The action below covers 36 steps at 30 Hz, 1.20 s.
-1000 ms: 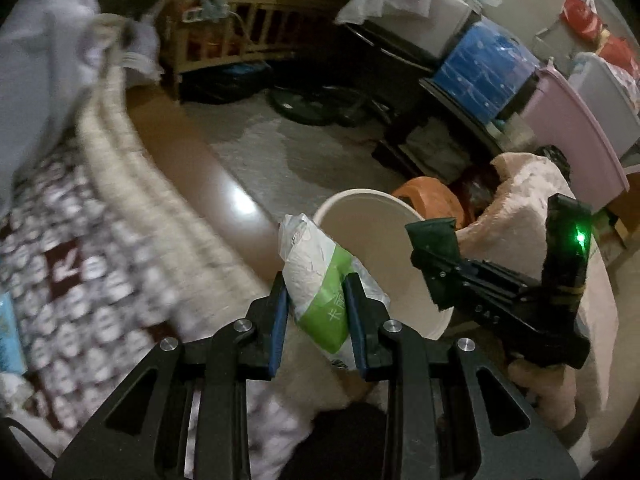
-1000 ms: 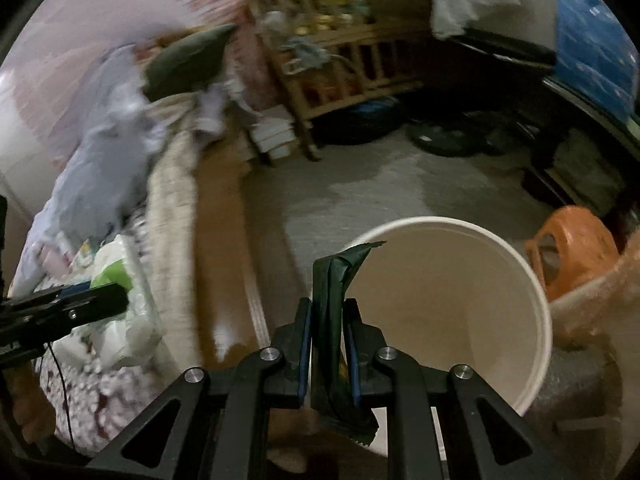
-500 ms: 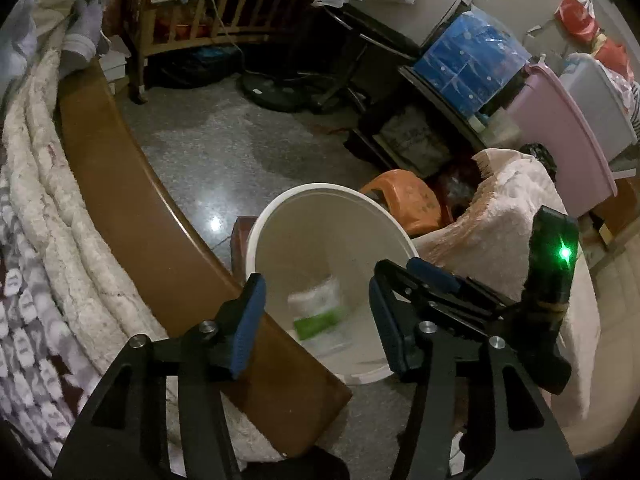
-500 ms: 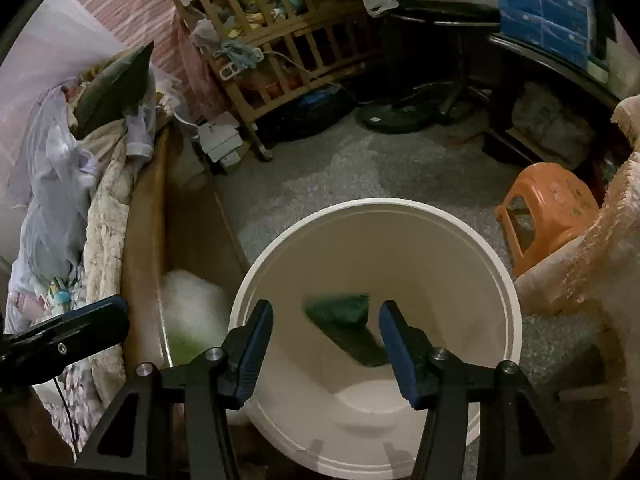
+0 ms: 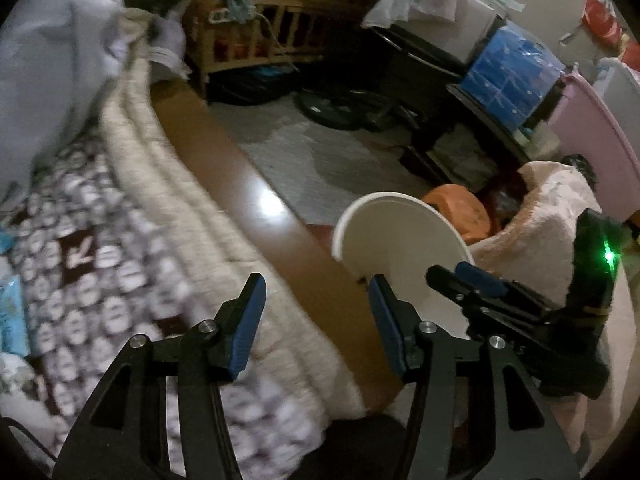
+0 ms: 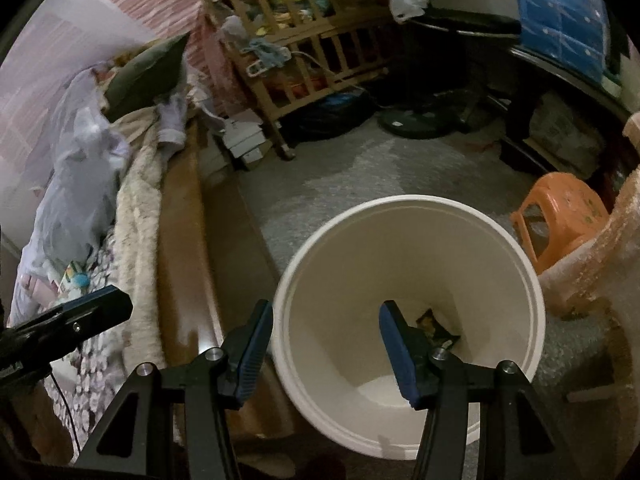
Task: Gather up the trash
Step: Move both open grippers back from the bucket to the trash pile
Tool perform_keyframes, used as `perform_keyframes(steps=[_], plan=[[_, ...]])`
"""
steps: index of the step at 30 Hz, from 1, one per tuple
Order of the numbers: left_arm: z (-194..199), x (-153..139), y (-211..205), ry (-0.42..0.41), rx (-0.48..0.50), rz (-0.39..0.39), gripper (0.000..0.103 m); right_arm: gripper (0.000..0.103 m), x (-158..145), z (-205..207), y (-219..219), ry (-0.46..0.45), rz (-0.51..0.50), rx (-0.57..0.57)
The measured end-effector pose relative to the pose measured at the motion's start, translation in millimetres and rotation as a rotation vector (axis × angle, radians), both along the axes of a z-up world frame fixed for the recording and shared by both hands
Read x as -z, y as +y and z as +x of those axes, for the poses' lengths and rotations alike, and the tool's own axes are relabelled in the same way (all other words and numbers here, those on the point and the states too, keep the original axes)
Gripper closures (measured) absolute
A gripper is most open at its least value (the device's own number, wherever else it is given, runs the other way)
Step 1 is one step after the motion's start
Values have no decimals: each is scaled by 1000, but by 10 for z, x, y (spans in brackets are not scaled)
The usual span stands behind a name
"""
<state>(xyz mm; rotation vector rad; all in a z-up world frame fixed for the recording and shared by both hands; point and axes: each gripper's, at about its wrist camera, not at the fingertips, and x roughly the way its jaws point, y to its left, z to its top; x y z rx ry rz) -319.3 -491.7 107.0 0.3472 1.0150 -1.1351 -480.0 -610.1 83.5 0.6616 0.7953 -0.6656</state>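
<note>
Both wrappers dropped; dark wrapper [image 6: 438, 326] lies inside white bucket [image 6: 408, 216]

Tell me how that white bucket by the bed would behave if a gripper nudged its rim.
The white bucket looks like thin plastic and holds only a dark wrapper, so it is probably light and would slide or tip easily. Its wide mouth narrows toward the base, which likely adds to tipping.
</note>
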Motion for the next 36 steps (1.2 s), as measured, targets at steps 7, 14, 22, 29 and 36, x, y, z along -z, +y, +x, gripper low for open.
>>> perform_keyframes(steps=[7, 14, 22, 29, 36], plan=[[175, -36, 433, -61, -73, 18, 51, 50, -148, 285, 319, -19, -18, -66], [411, -114, 898, -93, -151, 12, 51, 50, -221, 642, 669, -18, -21, -152], [672, -167, 1549, -115, -237, 20, 51, 48, -227, 1114, 1193, -7, -17, -295], [979, -156, 2167, -117, -316, 34, 51, 48, -186, 1538, 1641, 2, -4, -412], [1268, -121, 2732, -141, -407, 52, 51, 45, -139, 1900, 2062, 4, 3, -525]])
